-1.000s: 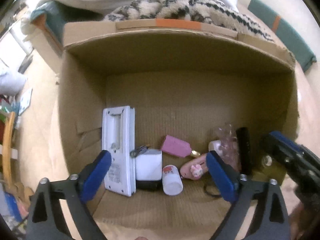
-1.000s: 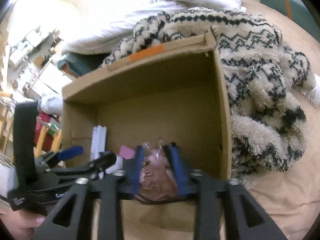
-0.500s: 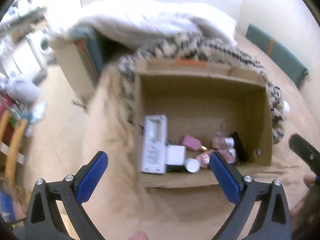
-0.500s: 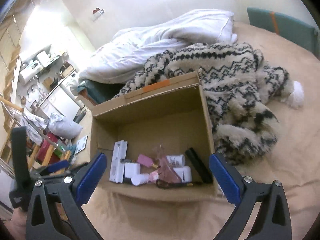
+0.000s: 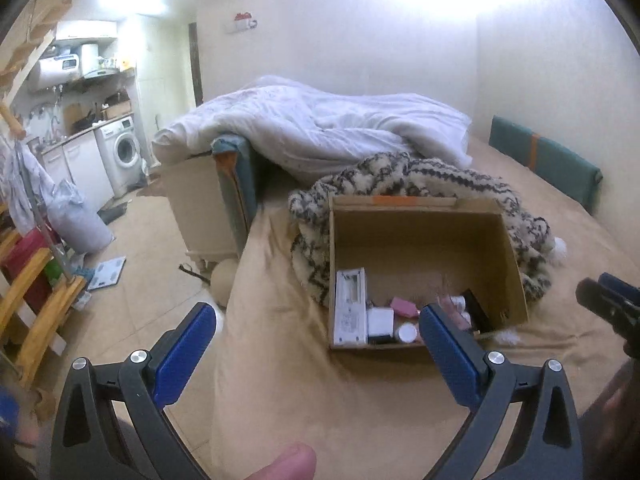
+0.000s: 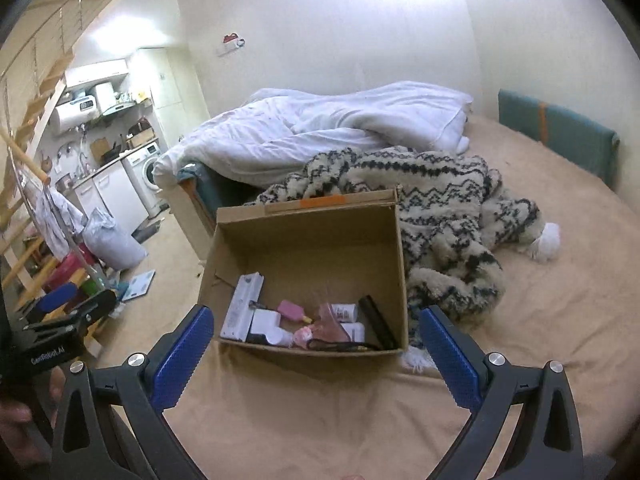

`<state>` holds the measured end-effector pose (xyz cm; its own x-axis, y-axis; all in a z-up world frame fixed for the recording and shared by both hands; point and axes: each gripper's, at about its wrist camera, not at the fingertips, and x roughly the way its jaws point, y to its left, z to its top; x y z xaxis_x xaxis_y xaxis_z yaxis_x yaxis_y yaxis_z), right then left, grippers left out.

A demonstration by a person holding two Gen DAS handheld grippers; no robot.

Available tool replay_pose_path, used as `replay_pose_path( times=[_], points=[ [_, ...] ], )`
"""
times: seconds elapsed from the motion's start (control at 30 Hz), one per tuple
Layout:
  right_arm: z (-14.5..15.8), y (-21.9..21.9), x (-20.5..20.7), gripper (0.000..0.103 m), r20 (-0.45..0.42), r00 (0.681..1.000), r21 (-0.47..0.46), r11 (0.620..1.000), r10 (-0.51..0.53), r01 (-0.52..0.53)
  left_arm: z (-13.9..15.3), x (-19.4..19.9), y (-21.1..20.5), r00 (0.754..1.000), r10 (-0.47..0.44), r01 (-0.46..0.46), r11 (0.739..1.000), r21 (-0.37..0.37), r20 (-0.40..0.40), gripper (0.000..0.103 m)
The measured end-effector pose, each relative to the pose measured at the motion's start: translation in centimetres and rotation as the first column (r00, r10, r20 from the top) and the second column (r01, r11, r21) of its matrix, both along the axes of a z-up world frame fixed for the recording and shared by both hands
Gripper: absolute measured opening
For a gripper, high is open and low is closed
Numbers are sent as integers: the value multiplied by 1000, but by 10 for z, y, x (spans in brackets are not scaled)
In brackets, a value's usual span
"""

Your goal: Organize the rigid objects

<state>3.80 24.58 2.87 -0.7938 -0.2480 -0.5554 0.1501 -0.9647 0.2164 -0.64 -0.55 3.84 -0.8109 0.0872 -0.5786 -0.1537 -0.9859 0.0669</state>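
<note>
Both hand-held grippers are held clear above the bed: the left hand-held gripper [image 5: 316,342] is spread with nothing between its pads, and the right hand-held gripper [image 6: 316,342] likewise. The small rigid objects [image 6: 304,322] are seen gathered along the near wall of the cardboard box [image 6: 308,256], which stands toward the bed's left edge beside the patterned blanket [image 6: 448,216]. A placing step appears finished; no loose item is in view, so one must be found before any further grasp.

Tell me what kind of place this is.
Probably a small studio flat: a bed with a white duvet fills the foreground, and a kitchen corner with a washing machine and water heater opens beyond it.
</note>
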Motion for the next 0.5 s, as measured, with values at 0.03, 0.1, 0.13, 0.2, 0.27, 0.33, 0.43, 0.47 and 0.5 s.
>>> replay_pose_path(
  times=[0.03,0.1,0.13,0.2,0.27,0.33,0.43,0.47,0.5],
  points=[
    [-4,-1,4,103,0,1000,6,1000,2,-2,-3,2,0,1000,0,0,1000,12,20,101],
    [-12,-5,9,103,2,1000,29,1000,1,-1,-9,-1,-1,998,5,-7,999,35,61,103],
    [-15,-5,8,103,7,1000,44,999,-7,6,-12,-1,0,998,7,-9,999,34,63,103],
    [-17,-4,7,103,4,999,40,999,-32,31,-16,0,3,998,4,-5,1000,16,60,102],
    [-20,-1,3,103,5,999,41,998,-53,52,-19,-1,4,998,4,-6,1000,24,65,103],
    [-22,1,-1,103,18,998,42,997,-67,66,-21,-4,4,997,-2,-1,999,39,73,103],
    [-24,4,-2,103,22,997,34,997,-72,71,-23,-5,5,997,-5,3,999,37,79,102],
    [-24,4,-2,103,21,997,33,997,-72,71,-23,-6,5,997,-7,3,999,37,82,102],
    [-24,4,-2,103,22,997,32,997,-71,70,-24,-6,5,996,-6,2,999,42,86,103]
  ],
)
